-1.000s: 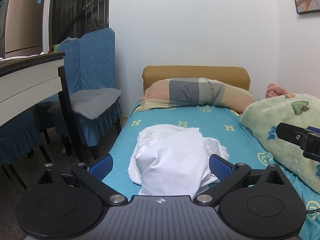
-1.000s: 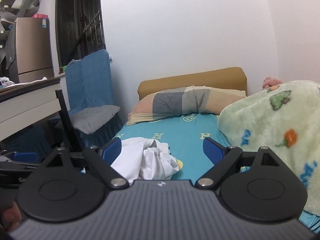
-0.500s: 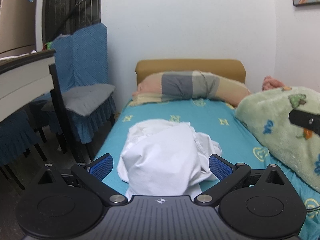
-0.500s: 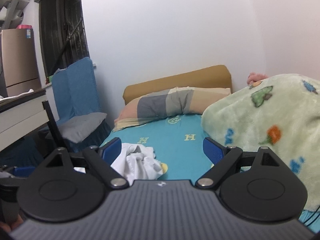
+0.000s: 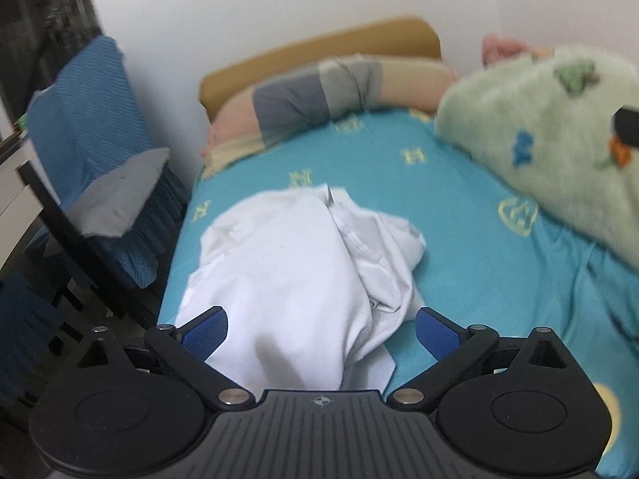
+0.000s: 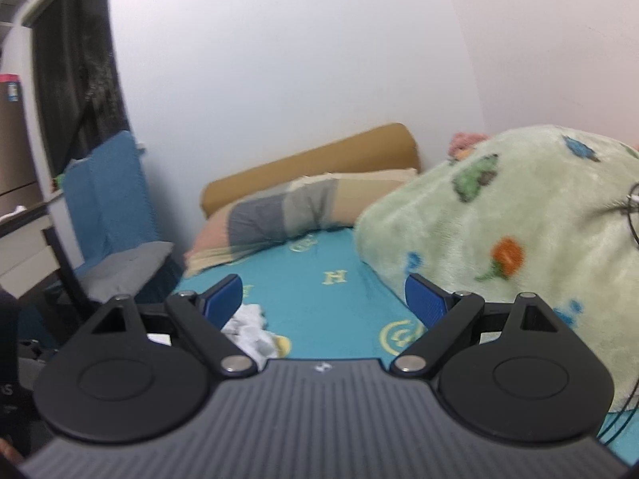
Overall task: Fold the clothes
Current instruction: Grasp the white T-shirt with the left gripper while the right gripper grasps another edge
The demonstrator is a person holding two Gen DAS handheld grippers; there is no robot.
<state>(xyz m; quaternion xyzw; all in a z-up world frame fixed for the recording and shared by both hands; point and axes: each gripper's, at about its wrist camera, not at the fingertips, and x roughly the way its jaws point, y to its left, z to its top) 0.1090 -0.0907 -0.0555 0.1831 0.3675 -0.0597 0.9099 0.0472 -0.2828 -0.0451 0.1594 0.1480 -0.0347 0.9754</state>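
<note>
A crumpled white garment [image 5: 303, 271] lies in a heap on the turquoise bed sheet [image 5: 459, 215], near the bed's left edge. My left gripper [image 5: 321, 331] is open and empty, its blue pads on either side of the heap's near end, just above it. In the right wrist view only a small part of the garment [image 6: 249, 325] shows by the left finger. My right gripper [image 6: 323, 299] is open and empty, held above the sheet [image 6: 327, 299] to the right of the garment.
A green fleece blanket [image 5: 551, 127] is piled along the bed's right side, close to my right gripper [image 6: 499, 239]. A striped pillow [image 5: 319, 92] lies at the tan headboard [image 5: 319, 48]. Blue-covered chairs [image 5: 92, 127] and a desk stand left of the bed.
Both grippers have moved forward and tilted down over the bed. The white garment now sits closer between my left fingers. The right view has swung right toward the blanket. Both stay open.
</note>
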